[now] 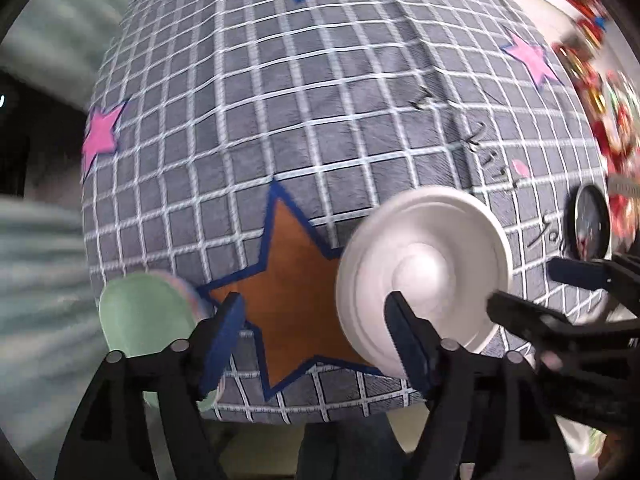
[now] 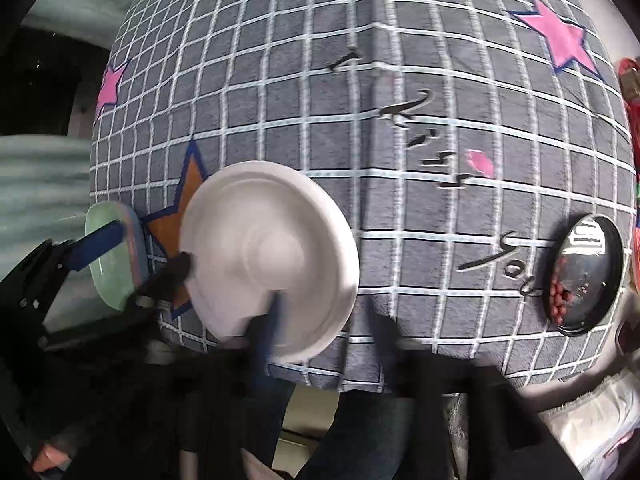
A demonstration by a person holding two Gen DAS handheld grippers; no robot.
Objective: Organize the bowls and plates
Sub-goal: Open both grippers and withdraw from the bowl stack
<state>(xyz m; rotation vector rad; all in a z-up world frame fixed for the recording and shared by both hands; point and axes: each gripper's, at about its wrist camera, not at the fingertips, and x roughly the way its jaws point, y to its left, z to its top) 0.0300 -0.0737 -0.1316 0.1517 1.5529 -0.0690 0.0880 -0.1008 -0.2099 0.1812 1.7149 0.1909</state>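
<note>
A white plate (image 1: 424, 268) lies near the front edge of a grey checked tablecloth (image 1: 280, 120); it also shows in the right wrist view (image 2: 268, 256). A pale green plate (image 1: 144, 312) sits at the front left corner, also seen in the right wrist view (image 2: 110, 256). My left gripper (image 1: 316, 328) is open, its right finger over the white plate's near rim, its left finger beside the green plate. My right gripper (image 2: 324, 320) is open and blurred, its left finger over the white plate's near rim. It reaches in from the right in the left wrist view (image 1: 532, 292).
A dark round dish (image 2: 584, 276) with small red pieces sits at the table's right edge. Colored stars and black lettering mark the cloth. Red patterned items lie beyond the right edge (image 1: 616, 136). The table's front edge is just below the grippers.
</note>
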